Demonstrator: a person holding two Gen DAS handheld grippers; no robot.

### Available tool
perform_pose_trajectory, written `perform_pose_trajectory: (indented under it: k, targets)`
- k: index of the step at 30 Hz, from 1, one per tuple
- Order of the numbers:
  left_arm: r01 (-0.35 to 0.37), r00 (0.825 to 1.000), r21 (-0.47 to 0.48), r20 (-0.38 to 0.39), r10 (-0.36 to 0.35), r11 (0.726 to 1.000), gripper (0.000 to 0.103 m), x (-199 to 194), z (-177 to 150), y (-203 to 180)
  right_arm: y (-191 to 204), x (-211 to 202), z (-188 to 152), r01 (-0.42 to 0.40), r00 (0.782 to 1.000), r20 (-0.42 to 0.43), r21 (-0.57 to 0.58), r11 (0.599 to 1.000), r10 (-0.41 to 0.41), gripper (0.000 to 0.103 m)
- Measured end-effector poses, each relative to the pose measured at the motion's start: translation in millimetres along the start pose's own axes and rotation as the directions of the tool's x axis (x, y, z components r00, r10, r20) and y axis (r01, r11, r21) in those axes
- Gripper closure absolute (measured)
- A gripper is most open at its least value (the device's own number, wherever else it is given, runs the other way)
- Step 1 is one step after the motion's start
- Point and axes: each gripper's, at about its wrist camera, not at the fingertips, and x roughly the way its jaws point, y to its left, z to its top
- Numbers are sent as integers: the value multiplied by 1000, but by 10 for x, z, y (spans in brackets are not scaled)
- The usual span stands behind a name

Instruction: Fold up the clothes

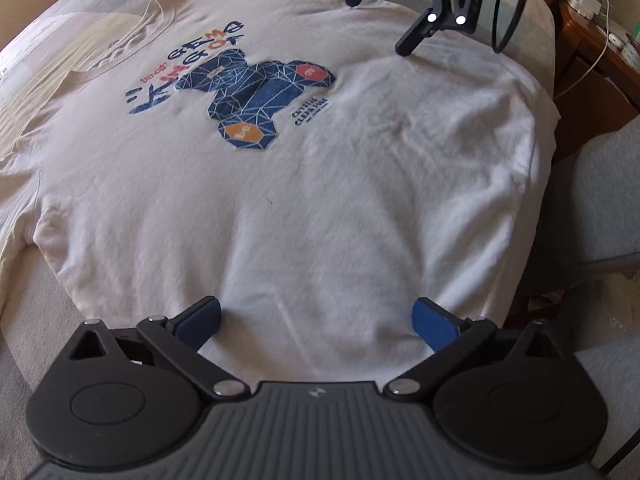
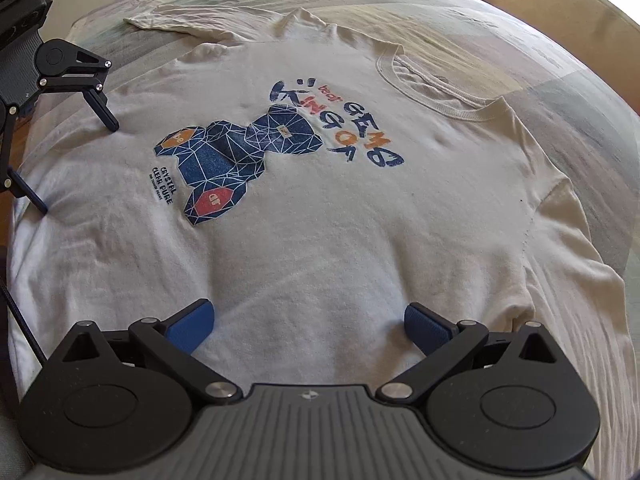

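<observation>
The white T-shirt (image 1: 312,200) lies flat on the bed (image 2: 560,92), its bottom edge nearest both grippers, left gripper (image 1: 316,320) and right gripper (image 2: 308,322), fingers wide apart and holding nothing.

The left gripper (image 1: 316,326) has its two blue-padded fingers (image 1: 200,322) spread wide apart, nothing between them. The right gripper (image 2: 310,326) is spread just as wide, its blue pads (image 2: 426,328) apart and bare. Each shows in the other's view, far ahead and off to one side, fingers angled downward and apart
</observation>
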Motion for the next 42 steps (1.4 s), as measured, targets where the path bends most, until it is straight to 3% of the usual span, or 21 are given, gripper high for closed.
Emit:
perform_pose_trajectory:
  k: [3, 6, 10, 15, 18, 21, 24, 26, 30, 35, 38, 42]
  targets:
    - [-24, 998, 2, 63, 23, 1000, 2, -70, 104, 32, 194, -198, -81, -53, 998, 34, -51, 997, 54, 0]
    - [-8, 997, 15, 74, 7, 1000, 2, 102, 205, 12, 475, -207, -132, -129, 991, 32, -125, 984, 134, 0]
    - [10, 995, 46, 101, -15, 999, 1, 115, 7, -1, 742, -101, -318, -139, 989, 17, -171, 975, 144, 0]
    - [24, 999, 88, 24, -26, 996, 1, -39, -282, 17, 663, -282, -687, -112, 993, 18, -170, 979, 116, 0]
    - [35, 999, 82, -20, -33, 996, 4, -107, -226, 53, 647, -385, -778, -94, 995, -28, -165, 982, 91, 0]
    - [36, 998, 112, 47, -42, 993, 4, -122, -108, 25, 673, -432, -677, -79, 995, -66, -155, 985, 70, 0]
    - [49, 996, 158, 66, -60, 986, 4, 36, -29, -89, 794, -446, -512, -86, 995, 42, -183, 979, 95, 0]
    - [48, 994, 171, 85, -63, 984, 3, 85, -100, -117, 889, -340, -431, -112, 991, 49, -203, 973, 125, 0]
    - [51, 997, 179, 55, -62, 983, 1, -20, -368, 27, 948, -229, -544, -139, 989, 27, -231, 963, 149, 0]
    - [40, 999, 192, -8, -39, 981, 1, -129, -582, 168, 760, -367, -784, -102, 994, 14, -141, 985, 105, 0]
    - [40, 998, 197, -45, -31, 980, 2, -145, -532, 172, 758, -390, -771, -83, 996, -29, -125, 989, 80, 0]
    - [16, 1000, 202, -6, -16, 979, 4, -227, -379, 184, 787, -425, -663, -61, 997, -56, -121, 991, 55, 0]
